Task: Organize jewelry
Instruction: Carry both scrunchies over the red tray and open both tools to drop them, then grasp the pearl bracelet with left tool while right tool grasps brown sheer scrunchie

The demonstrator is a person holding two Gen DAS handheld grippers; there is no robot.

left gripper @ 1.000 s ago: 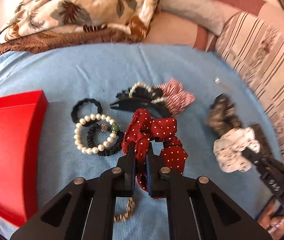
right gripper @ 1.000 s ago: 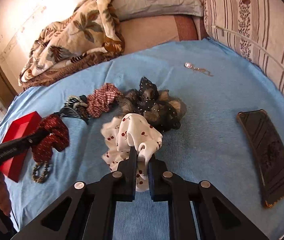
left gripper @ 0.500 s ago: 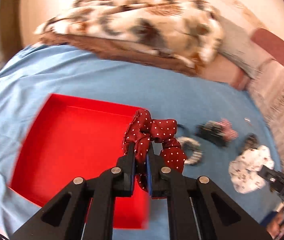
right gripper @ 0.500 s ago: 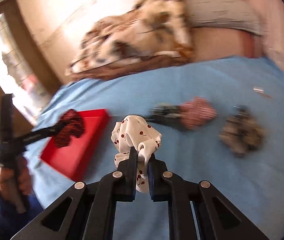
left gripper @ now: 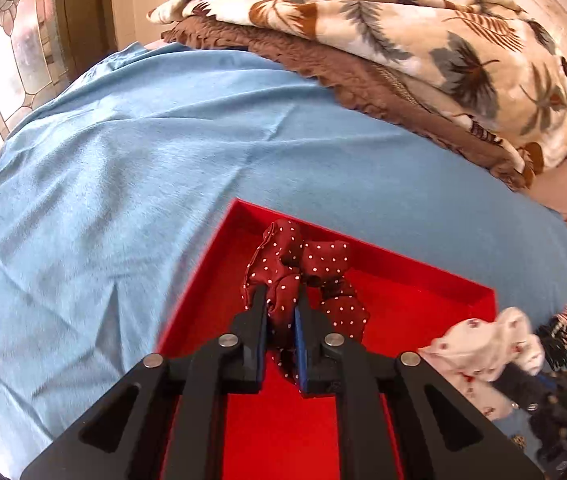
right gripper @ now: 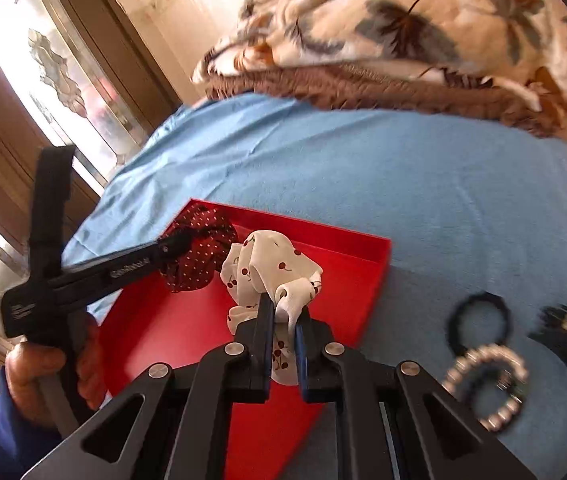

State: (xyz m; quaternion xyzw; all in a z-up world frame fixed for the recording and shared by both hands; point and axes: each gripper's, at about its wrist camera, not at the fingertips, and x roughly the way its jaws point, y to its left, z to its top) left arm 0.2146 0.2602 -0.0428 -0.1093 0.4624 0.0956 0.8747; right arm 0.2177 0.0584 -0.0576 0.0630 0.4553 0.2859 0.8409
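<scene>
Over the shallow red cardboard tray (left gripper: 423, 292) on the bed, the left gripper (left gripper: 279, 300), jaws just easing apart, pinched a maroon polka-dot scrunchie (left gripper: 303, 264); the right gripper (right gripper: 283, 308) clamped a white cherry-print scrunchie (right gripper: 271, 264), both poised for dropping in.

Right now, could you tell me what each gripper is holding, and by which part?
Left gripper: red dotted scrunchie, pinched by one fold. Right gripper: white cherry-print scrunchie, by a fold.

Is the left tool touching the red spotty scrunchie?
Touching. In the left wrist view the left tool has the red polka-dot scrunchie squeezed between its two fingers, over the red tray, though its jaws have just been opening slightly.
</scene>
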